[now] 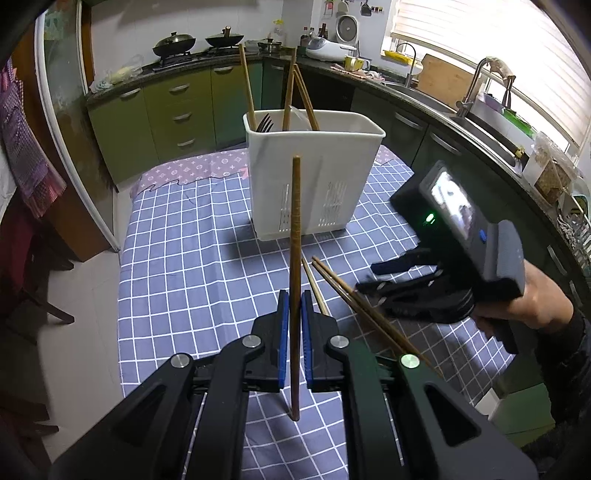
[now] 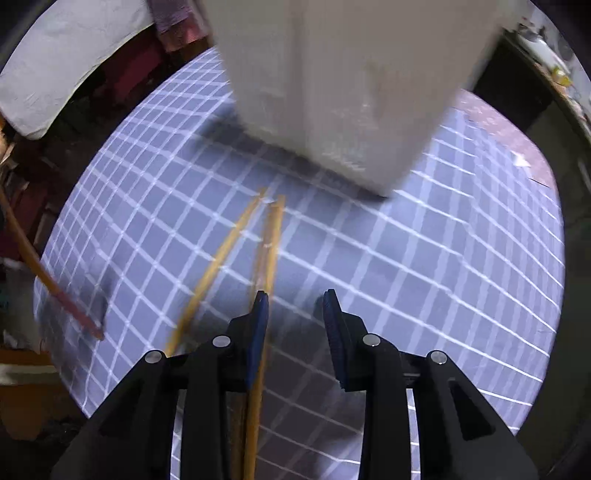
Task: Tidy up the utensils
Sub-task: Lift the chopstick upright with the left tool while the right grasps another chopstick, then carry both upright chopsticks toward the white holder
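In left claw point(image 1: 292, 325): brown chopstick point(image 1: 295, 236) | upright | slender, wooden

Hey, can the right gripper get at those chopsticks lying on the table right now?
Probably yes. The right gripper is open and hangs just above the loose chopsticks on the checked cloth, with nothing between. They lie toward its left finger, so a slight sideways shift seems needed.

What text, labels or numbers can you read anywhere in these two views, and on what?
None can be read.
Pink cloth at the table's far end: a repeating printed monogram, too small to read.
Screen on the right gripper: bright picture, no legible characters.
Bottles on the far counter: labels too small.
Right wrist view: blurred, no text.
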Action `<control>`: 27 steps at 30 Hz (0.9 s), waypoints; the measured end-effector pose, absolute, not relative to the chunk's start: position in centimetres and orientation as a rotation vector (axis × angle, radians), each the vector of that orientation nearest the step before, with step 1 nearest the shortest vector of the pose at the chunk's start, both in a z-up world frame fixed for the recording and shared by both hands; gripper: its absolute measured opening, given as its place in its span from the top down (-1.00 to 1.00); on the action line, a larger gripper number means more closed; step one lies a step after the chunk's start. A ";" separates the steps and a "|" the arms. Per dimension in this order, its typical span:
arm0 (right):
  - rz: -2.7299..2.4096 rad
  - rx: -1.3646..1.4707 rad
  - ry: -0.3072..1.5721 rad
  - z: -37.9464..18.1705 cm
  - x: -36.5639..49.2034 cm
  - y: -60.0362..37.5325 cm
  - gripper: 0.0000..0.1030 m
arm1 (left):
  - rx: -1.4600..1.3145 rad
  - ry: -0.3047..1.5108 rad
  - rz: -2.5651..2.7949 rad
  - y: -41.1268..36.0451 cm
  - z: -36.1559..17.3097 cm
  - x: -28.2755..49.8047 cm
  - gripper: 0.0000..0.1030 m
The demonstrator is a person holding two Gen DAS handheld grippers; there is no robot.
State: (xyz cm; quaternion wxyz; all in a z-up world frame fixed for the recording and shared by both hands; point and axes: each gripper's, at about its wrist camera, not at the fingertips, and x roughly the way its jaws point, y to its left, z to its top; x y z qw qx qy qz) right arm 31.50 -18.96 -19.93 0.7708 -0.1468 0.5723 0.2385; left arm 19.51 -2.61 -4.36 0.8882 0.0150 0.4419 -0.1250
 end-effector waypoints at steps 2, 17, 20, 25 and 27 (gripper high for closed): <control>0.521 -0.317 1.243 -19.9 31.5 -19.1 0.41 | 0.025 0.919 -0.258 -2.4 -4.4 19.5 0.87; 0.540 -0.378 1.234 -21.0 31.3 -15.3 0.86 | 0.031 0.907 -0.254 -2.2 -4.2 19.0 0.87; 0.552 -0.350 1.214 -20.5 30.9 -15.2 0.86 | 0.030 0.907 -0.258 -2.2 -4.1 19.0 0.87; 0.563 -0.254 1.117 -16.7 29.3 -17.5 0.86 | 0.033 0.902 -0.258 -2.2 -3.9 18.8 0.87; 0.559 -0.219 1.061 -14.9 28.6 -18.5 0.86 | 0.035 0.898 -0.260 -2.2 -3.7 18.6 0.87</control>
